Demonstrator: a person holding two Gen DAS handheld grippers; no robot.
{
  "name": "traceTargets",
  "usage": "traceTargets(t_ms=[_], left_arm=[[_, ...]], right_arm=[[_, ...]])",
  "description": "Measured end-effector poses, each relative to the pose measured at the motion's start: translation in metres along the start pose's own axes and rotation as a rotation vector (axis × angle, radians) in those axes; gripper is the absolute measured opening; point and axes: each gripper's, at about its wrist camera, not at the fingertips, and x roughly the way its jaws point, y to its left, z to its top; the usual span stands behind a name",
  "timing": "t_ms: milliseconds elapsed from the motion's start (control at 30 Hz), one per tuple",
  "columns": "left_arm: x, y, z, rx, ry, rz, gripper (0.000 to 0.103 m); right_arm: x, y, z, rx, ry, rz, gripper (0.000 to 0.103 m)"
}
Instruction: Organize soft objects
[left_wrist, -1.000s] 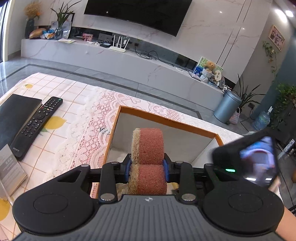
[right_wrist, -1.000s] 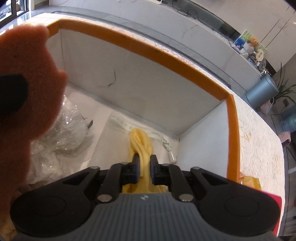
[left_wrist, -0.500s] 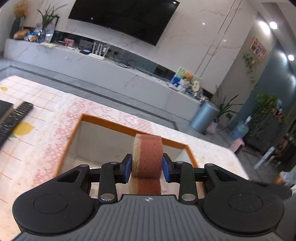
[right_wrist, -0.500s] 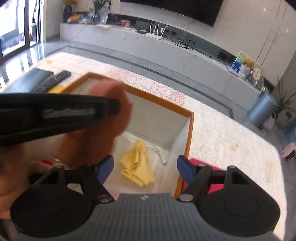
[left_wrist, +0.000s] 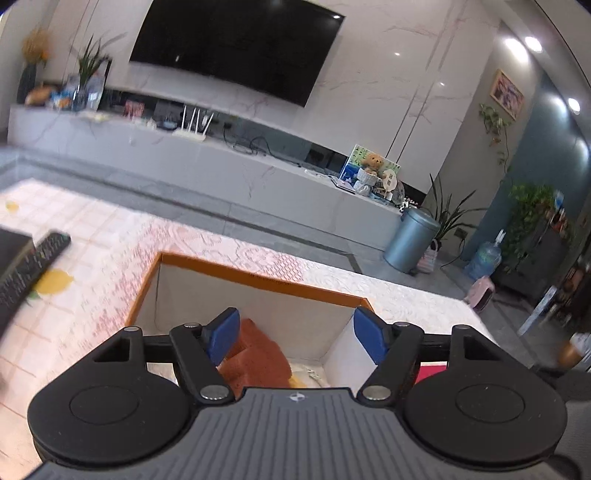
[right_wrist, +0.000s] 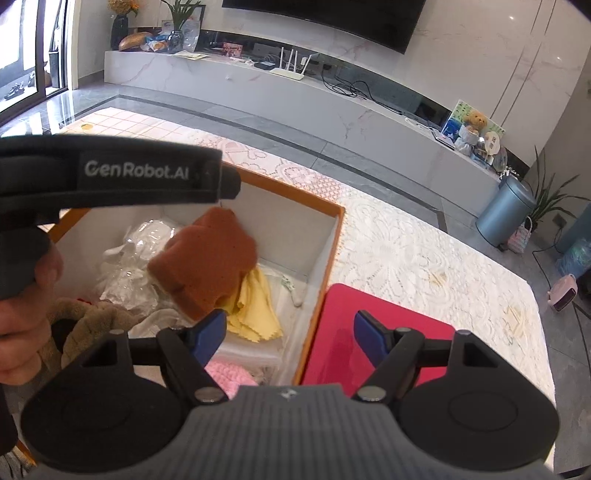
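Observation:
An orange-brown sponge (left_wrist: 258, 354) sits loose in the orange-rimmed white box (left_wrist: 258, 277), below and between the blue pads of my left gripper (left_wrist: 295, 332). Its jaws are opening and the pads no longer touch the sponge. In the right wrist view the sponge (right_wrist: 207, 262) is tilted above a yellow cloth (right_wrist: 255, 310) that lies on the box (right_wrist: 332, 236) floor. My right gripper (right_wrist: 284, 332) stands open above the box's right wall, with nothing between its fingers. The black strap (right_wrist: 110, 173) of the left tool and a hand fill that view's left side.
The box also holds crumpled clear plastic (right_wrist: 129, 258), a brown plush toy (right_wrist: 88, 317) and a pink knitted piece (right_wrist: 229, 373). A red lid (right_wrist: 351, 332) lies right of the box on the lace tablecloth. A remote (left_wrist: 33, 262) lies at the far left.
My left gripper's jaws have spread and the sponge has dropped out of them into the box. My right gripper let go of the yellow cloth, opened and rose out of the box.

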Motion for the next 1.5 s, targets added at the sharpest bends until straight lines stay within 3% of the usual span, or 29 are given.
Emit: traceTargets(t_ms=[133, 367, 500, 633, 800, 1067, 1200, 1333, 1400, 1433, 1500], left_arm=[[-0.008, -0.015, -0.002, 0.069, -0.028, 0.009, 0.083], [-0.024, -0.025, 0.007, 0.059, 0.023, -0.063, 0.083], [-0.043, -0.033, 0.01, 0.07, 0.013, -0.077, 0.083], [-0.061, -0.041, 0.005, 0.081, -0.003, -0.075, 0.083], [-0.074, -0.06, -0.003, 0.088, 0.001, -0.094, 0.083], [-0.059, -0.105, -0.03, 0.172, 0.098, -0.156, 0.083], [-0.048, -0.111, -0.045, 0.207, 0.123, -0.125, 0.083], [-0.041, -0.102, -0.052, 0.188, 0.136, -0.107, 0.083], [-0.039, -0.099, -0.056, 0.181, 0.15, -0.096, 0.083], [-0.038, -0.098, -0.057, 0.178, 0.156, -0.091, 0.083], [-0.037, -0.097, -0.059, 0.177, 0.167, -0.089, 0.083]], right_arm=[[0.001, -0.012, 0.003, 0.007, -0.013, 0.004, 0.075], [-0.023, -0.03, -0.003, 0.005, -0.045, 0.013, 0.075], [-0.043, -0.046, -0.012, 0.024, -0.08, 0.02, 0.075], [-0.065, -0.066, -0.034, 0.053, -0.105, 0.01, 0.091], [-0.084, -0.106, -0.082, 0.21, -0.13, -0.026, 0.094], [-0.031, -0.158, -0.159, 0.599, 0.056, -0.049, 0.096], [0.004, -0.168, -0.178, 0.787, 0.118, -0.021, 0.096], [0.027, -0.154, -0.176, 0.79, 0.138, 0.002, 0.096], [0.037, -0.146, -0.174, 0.758, 0.154, -0.044, 0.096], [0.041, -0.143, -0.174, 0.741, 0.158, -0.061, 0.092], [0.038, -0.142, -0.176, 0.691, 0.105, -0.066, 0.073]])
